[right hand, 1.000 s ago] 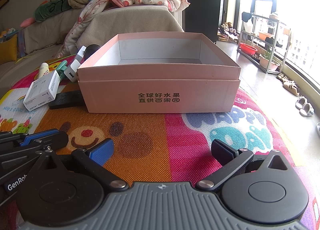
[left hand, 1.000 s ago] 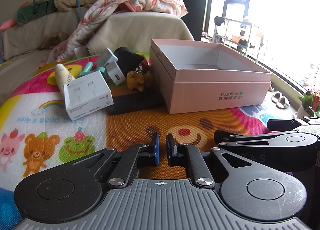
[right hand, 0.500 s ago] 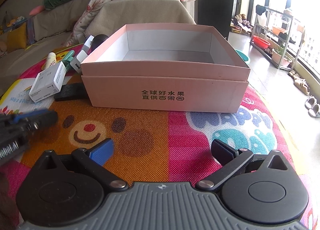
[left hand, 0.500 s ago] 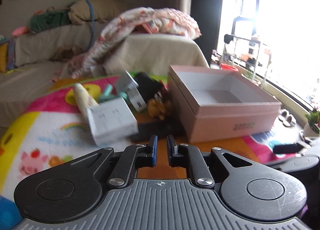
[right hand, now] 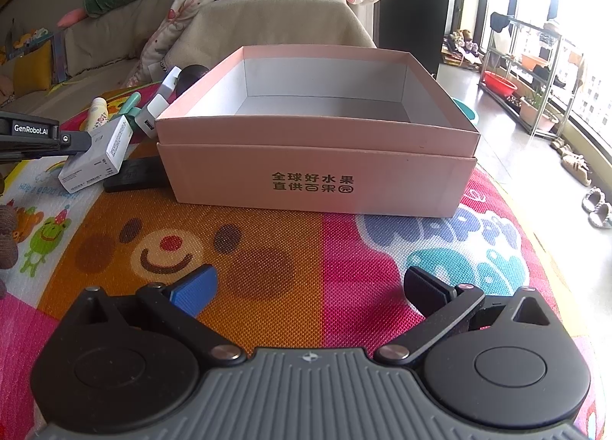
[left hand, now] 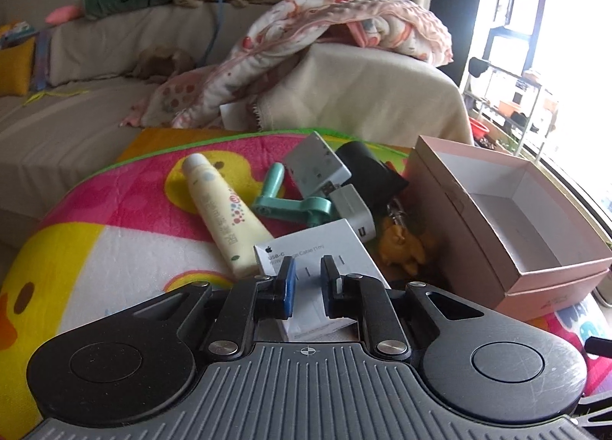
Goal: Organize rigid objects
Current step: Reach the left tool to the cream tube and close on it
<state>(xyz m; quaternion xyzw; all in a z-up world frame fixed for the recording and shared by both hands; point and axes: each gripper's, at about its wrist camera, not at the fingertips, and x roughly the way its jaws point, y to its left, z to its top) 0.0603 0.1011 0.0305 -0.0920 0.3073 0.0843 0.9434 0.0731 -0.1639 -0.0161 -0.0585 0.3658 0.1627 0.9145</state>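
Observation:
A pile of small objects lies on the play mat left of an empty pink box (left hand: 508, 226): a white cable box (left hand: 325, 249), a cream tube (left hand: 222, 210), a teal handle (left hand: 290, 205), two white chargers (left hand: 317, 166), a black pouch (left hand: 367, 168) and an orange toy (left hand: 401, 249). My left gripper (left hand: 306, 281) hovers just above the white cable box, fingers nearly together with a narrow gap and nothing between them. In the right wrist view the left gripper (right hand: 72, 142) touches the cable box (right hand: 99, 155). My right gripper (right hand: 310, 287) is wide open and empty in front of the pink box (right hand: 317, 172).
A flat black object (right hand: 134, 174) lies between the cable box and the pink box. A sofa with a blanket (left hand: 325, 42) stands behind the mat. A shelf rack (right hand: 531, 69) and slippers (right hand: 596, 203) are on the floor to the right.
My left gripper has risen and moved left and forward until it is over the white cable box. The right gripper has moved slightly closer to the pink box and stayed open.

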